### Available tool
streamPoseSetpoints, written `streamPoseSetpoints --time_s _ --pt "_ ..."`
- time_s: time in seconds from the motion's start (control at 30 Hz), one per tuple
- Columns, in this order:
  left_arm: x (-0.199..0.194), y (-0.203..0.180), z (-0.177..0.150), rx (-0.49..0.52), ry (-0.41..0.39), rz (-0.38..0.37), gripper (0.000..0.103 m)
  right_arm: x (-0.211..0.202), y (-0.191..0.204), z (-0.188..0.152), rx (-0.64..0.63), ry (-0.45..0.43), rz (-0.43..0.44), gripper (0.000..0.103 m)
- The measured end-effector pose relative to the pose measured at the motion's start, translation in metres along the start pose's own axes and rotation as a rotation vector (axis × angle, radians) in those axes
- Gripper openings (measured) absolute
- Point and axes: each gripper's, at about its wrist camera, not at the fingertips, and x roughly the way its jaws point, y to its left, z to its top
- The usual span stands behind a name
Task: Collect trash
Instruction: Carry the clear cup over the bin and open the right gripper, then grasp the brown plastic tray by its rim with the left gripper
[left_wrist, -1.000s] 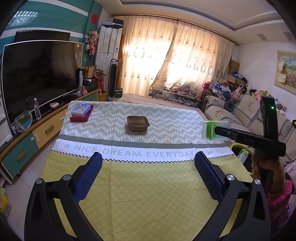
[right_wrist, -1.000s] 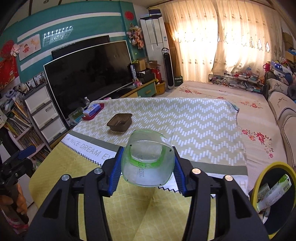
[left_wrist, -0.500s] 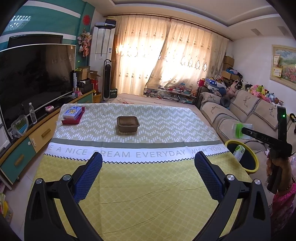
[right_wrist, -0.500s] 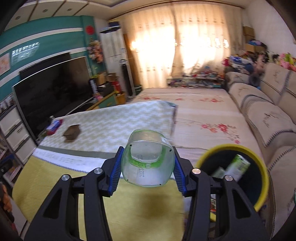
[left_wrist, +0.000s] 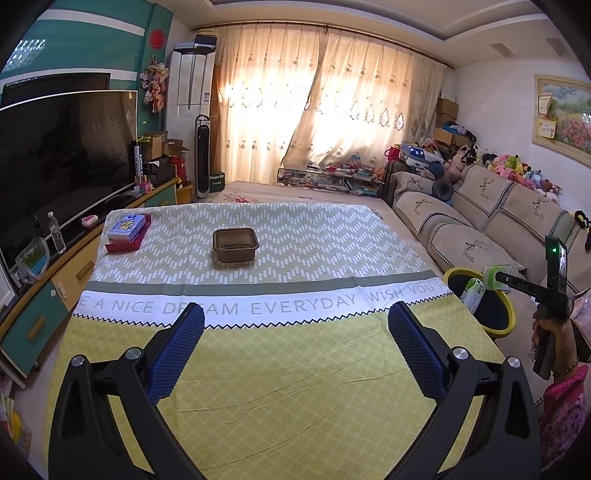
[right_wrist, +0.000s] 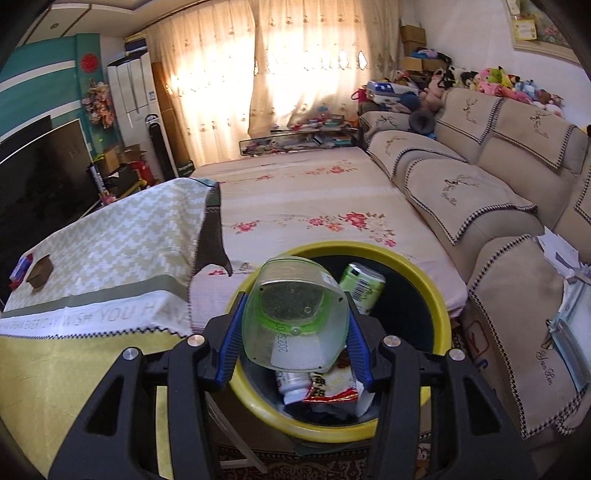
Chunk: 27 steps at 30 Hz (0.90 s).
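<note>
1. The right gripper (right_wrist: 295, 332) clamped a clear, rounded plastic bottle (right_wrist: 295, 317) with a green band, above the round yellow-rimmed bin (right_wrist: 436, 295).
2. The left gripper (left_wrist: 295, 343) gaped wide and empty over the cloth-covered table (left_wrist: 295, 387).

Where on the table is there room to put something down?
The whole yellow near part of the tablecloth, from the lettered white stripe back to the left tongs, is bare. Far side: free patches on either side of the brown tray. The far left corner is crowded, with a box on a red tray.
</note>
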Motion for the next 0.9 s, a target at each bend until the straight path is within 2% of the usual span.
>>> streamPoseSetpoints --time_s 0.03,0.07,0.1,0.17,0.3,0.43,0.57,0.73,0.9 --pt "0.001 -0.001 0.000 0.000 0.002 0.000 0.098 0.002 -0.003 0.000 0.009 -0.006 -0.016 0.050" --pt "0.002 0.000 0.001 0.000 0.004 -0.001 0.098 0.003 -0.004 0.000 0.017 -0.013 -0.030 0.059" --pt "0.004 0.000 0.001 -0.001 0.008 -0.003 0.098 0.003 -0.006 0.001 0.023 -0.023 -0.045 0.064" --pt "0.006 0.001 0.001 -0.004 0.012 -0.005 0.098 -0.002 -0.005 0.003 0.036 -0.051 -0.057 0.064" --pt "0.011 0.001 0.000 -0.004 0.020 -0.009 0.098 -0.020 0.015 0.013 0.039 -0.120 -0.001 0.064" --pt "0.018 0.003 0.001 0.001 0.028 -0.003 0.098 -0.042 0.064 0.018 -0.010 -0.215 0.113 0.065" --pt "0.028 0.006 0.009 0.018 0.033 0.014 0.098 -0.051 0.110 0.012 -0.049 -0.274 0.210 0.066" --pt "0.056 0.018 0.031 0.037 0.058 0.034 0.098 -0.046 0.151 -0.004 -0.120 -0.286 0.254 0.067" --pt "0.094 0.025 0.052 0.072 0.094 0.048 0.098 -0.038 0.157 -0.012 -0.107 -0.257 0.270 0.067"
